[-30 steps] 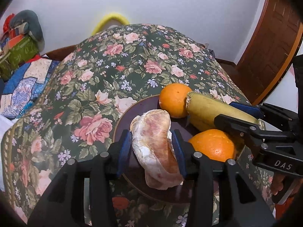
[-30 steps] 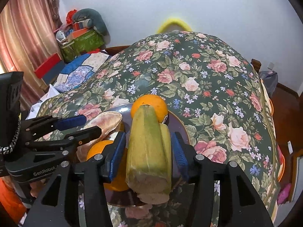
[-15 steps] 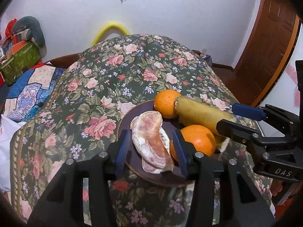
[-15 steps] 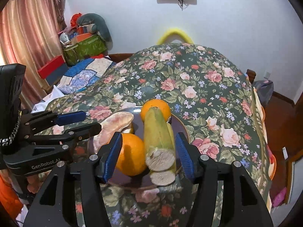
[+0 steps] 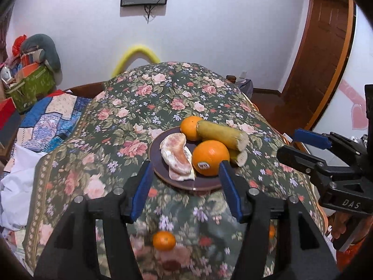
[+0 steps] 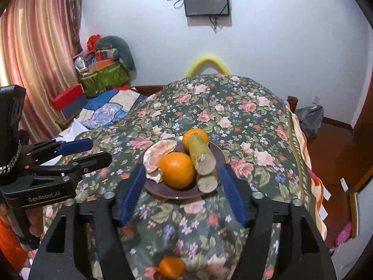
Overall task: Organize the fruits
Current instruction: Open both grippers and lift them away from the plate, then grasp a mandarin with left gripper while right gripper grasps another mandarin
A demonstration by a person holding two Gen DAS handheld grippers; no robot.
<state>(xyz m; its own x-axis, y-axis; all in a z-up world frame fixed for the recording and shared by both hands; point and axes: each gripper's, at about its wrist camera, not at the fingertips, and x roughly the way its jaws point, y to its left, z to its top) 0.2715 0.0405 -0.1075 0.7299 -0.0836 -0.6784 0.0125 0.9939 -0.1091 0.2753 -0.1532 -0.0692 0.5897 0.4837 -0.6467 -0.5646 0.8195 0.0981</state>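
Note:
A dark plate (image 5: 155, 149) (image 6: 219, 154) sits on the floral bedspread. On it lie peeled pomelo pieces (image 5: 177, 156) (image 6: 158, 151), two oranges (image 5: 211, 157) (image 5: 190, 127) (image 6: 178, 169) and two yellow-green cane sticks (image 5: 221, 134) (image 6: 201, 154). A small mandarin (image 5: 164, 240) (image 6: 171, 267) lies on the cloth nearer to me. My left gripper (image 5: 185, 184) is open and empty, short of the plate. My right gripper (image 6: 180, 186) is open and empty, also short of the plate; it also shows at the right of the left wrist view (image 5: 303, 144).
The floral bedspread (image 5: 163, 98) covers a raised surface that drops off on all sides. A patchwork quilt (image 5: 53, 119) and boxes (image 6: 102, 77) lie to the left. A wooden door (image 5: 324, 53) and floor are to the right. A screen (image 6: 206, 1) hangs on the wall.
Both grippers opened, let go of the pomelo and the cane stick on the plate, and pulled back and up. The mandarin near me has come into view.

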